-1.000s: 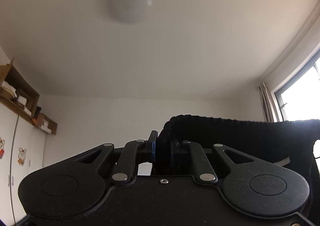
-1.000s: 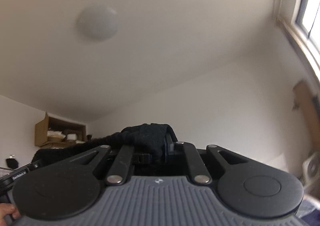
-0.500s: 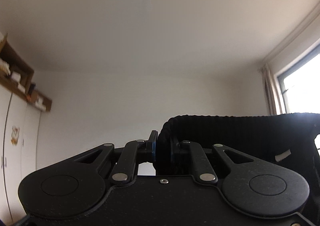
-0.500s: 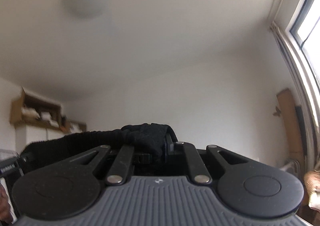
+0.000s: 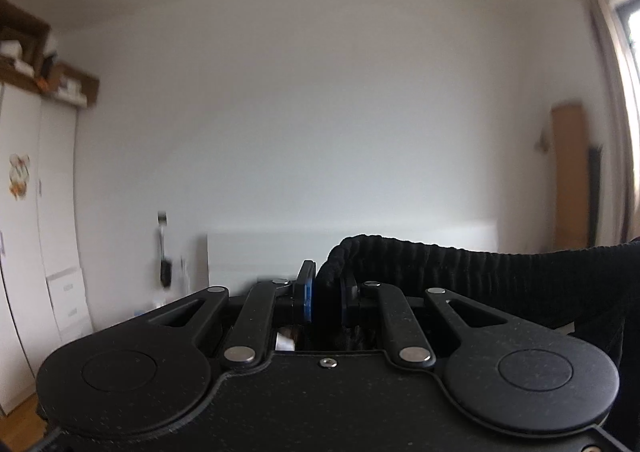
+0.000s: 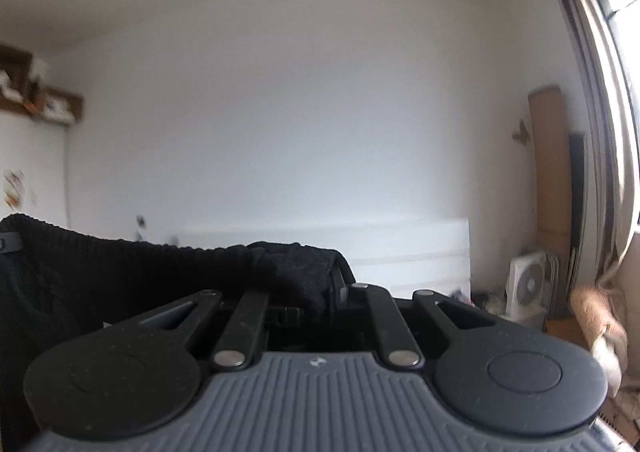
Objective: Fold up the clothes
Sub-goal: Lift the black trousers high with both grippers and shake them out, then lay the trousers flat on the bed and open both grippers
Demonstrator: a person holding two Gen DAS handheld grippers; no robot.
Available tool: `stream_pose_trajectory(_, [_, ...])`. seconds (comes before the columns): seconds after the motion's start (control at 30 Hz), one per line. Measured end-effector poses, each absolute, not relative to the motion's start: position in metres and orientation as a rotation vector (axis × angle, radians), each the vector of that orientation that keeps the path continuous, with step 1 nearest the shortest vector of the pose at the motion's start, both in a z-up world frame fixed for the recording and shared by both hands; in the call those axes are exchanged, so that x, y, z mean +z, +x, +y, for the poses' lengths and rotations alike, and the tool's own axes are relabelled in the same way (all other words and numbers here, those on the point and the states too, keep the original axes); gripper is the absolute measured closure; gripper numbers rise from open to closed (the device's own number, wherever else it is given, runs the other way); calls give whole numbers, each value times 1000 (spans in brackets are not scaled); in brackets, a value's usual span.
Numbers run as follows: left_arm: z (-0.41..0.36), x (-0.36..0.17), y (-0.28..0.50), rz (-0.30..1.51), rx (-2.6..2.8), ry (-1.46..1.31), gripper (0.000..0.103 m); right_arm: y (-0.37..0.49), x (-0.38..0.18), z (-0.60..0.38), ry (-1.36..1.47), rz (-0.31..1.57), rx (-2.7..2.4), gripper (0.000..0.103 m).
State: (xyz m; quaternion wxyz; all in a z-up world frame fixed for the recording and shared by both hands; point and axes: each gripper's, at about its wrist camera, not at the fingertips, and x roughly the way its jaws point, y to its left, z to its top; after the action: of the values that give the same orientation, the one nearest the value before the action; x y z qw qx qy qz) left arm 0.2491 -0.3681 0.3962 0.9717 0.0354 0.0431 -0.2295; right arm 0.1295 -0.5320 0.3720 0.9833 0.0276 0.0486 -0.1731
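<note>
- Both views sit low behind the tools, so the black bodies fill the bottom and hide whatever lies below; no floor or bed top shows under the cloth.
- The left gripper point(image 5: 326, 294) is pinching the ribbed edge of a black knitted garment point(image 5: 460, 268), its jaws pressed nearly together on the fabric; the cloth runs off to the right and is cut by the frame edge.
- The right gripper point(image 6: 320, 292) is pinching the same black knitted garment point(image 6: 120, 268) too, a bunched corner covering the left finger; only the right finger's edge shows.
- The garment hangs stretched between the two tools, held up in the air; its lower part is out of sight.
- Background is smeared: a white wardrobe point(image 5: 44, 187) at left, a blurred dark object hanging on the wall point(image 5: 164, 252).
- Ahead, the white wall point(image 6: 300, 111) stands well apart, a white headboard point(image 6: 400, 248) low before it.
- At right, a curtain point(image 6: 600, 111), a white fan point(image 6: 528, 288) and a brown board point(image 6: 550, 171) crowd the corner.
</note>
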Motion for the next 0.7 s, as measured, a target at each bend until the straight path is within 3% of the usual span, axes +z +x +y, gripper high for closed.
stream_pose_trajectory(0.23, [-431, 182, 382, 341, -441, 109, 91, 268, 190, -577, 46, 294, -376, 93])
stream_pose_trajectory(0.33, [-382, 103, 399, 443, -424, 121, 91, 308, 102, -598, 40, 382, -380, 93])
stream_pose_trajectory(0.5, [-358, 60, 422, 523, -422, 159, 90, 305, 18, -574, 18, 438, -416, 91])
stream_pose_trajectory(0.53, [-361, 60, 427, 530, -426, 166, 86, 310, 5, -570, 12, 448, -420, 89])
stream_pose_trajectory(0.6, [-363, 52, 434, 539, -440, 185, 68, 319, -22, -568, 6, 483, -436, 76])
stream_pose_trajectory(0.63, [-362, 47, 435, 540, -446, 199, 54, 322, -33, -573, 14, 520, -440, 60])
stream_pose_trajectory(0.67, [-360, 42, 434, 539, -452, 216, 44, 325, -42, -581, 22, 548, -420, 51])
stream_pose_trajectory(0.7, [-355, 40, 430, 543, -458, 234, 39, 323, -45, -586, 18, 562, -403, 49])
